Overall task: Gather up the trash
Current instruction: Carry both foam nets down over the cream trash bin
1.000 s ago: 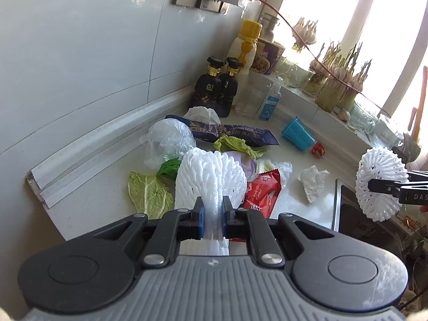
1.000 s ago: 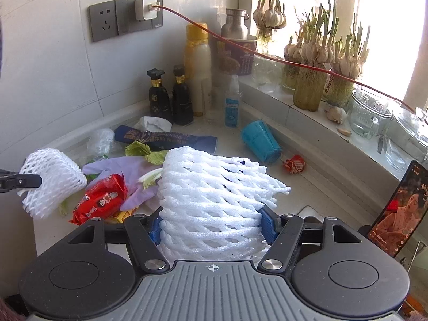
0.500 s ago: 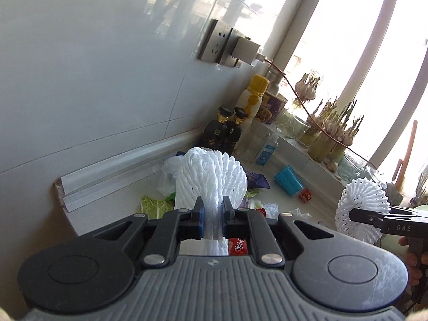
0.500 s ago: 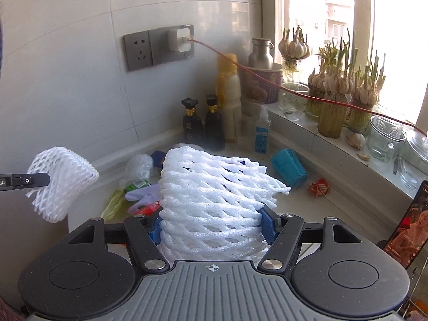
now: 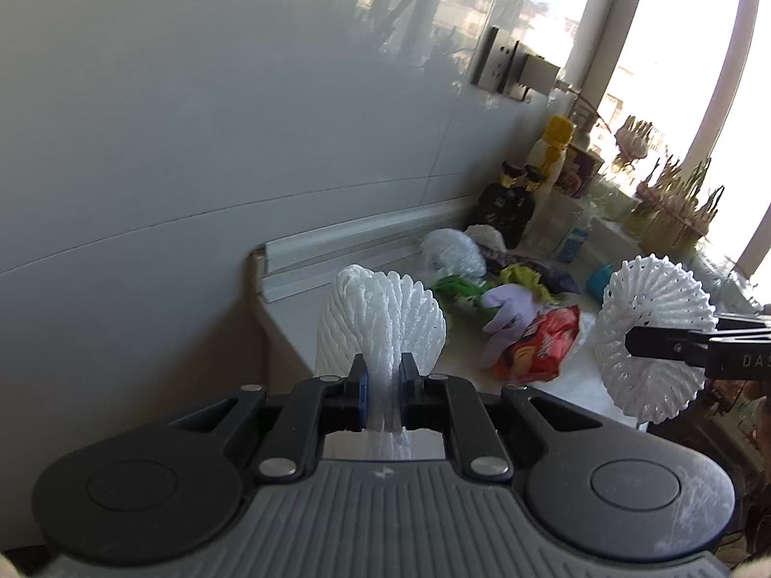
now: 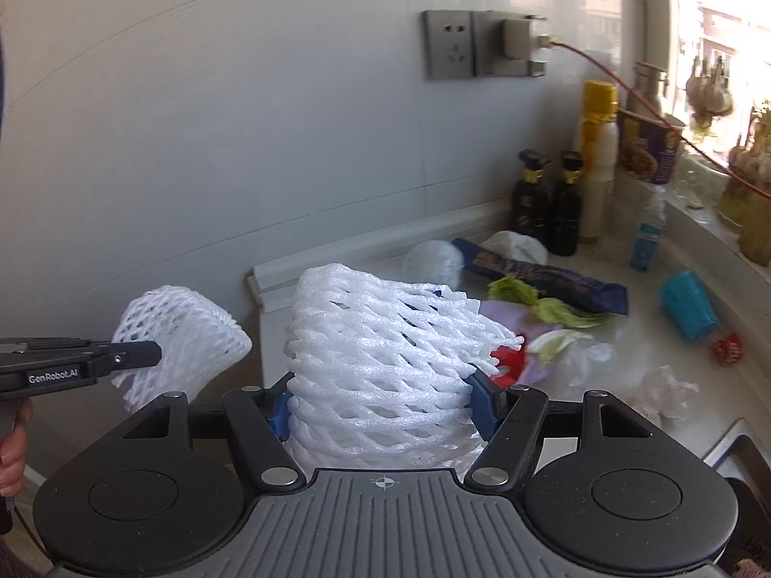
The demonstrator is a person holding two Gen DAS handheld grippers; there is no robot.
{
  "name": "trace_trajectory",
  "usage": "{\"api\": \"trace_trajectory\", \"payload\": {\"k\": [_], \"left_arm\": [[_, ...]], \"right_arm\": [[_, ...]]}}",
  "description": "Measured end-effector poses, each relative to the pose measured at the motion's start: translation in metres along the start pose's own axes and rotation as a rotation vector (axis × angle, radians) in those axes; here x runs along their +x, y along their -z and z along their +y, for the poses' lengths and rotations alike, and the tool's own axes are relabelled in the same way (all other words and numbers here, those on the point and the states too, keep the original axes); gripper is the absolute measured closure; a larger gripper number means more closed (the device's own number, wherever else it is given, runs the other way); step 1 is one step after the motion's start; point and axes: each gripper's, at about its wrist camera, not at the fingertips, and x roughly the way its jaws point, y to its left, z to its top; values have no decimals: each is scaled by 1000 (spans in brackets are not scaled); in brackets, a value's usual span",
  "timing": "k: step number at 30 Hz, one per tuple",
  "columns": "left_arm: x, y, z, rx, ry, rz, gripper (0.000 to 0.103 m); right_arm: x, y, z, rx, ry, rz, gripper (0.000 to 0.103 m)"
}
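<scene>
— Left wrist view: what does the left gripper hold?

— Its jaws are pressed nearly together on a flattened white foam fruit net, off the countertop's end edge.

— And the right gripper?

— Clamped across a second foam net, which keeps the jaws fairly wide.

— Where is the other trash?

— Farther back on the countertop: a red snack wrapper, a lilac glove, lettuce scraps, a dark blue wrapper, and a crumpled tissue near the sink.
</scene>
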Motion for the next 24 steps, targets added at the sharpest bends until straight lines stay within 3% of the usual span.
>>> {"api": "trace_trajectory", "payload": {"k": [8,15,24], "left_arm": [[-8,45,42,-71,-135,56,92],[-3,86,72,-109,-168,105,92],[21,138,114,-213,-204,177,92]], "right_arm": [[49,25,67,-116,-137,119,35],[94,56,123,-242,-207,221,35],[149,101,165,-351,-249,363,35]]}}
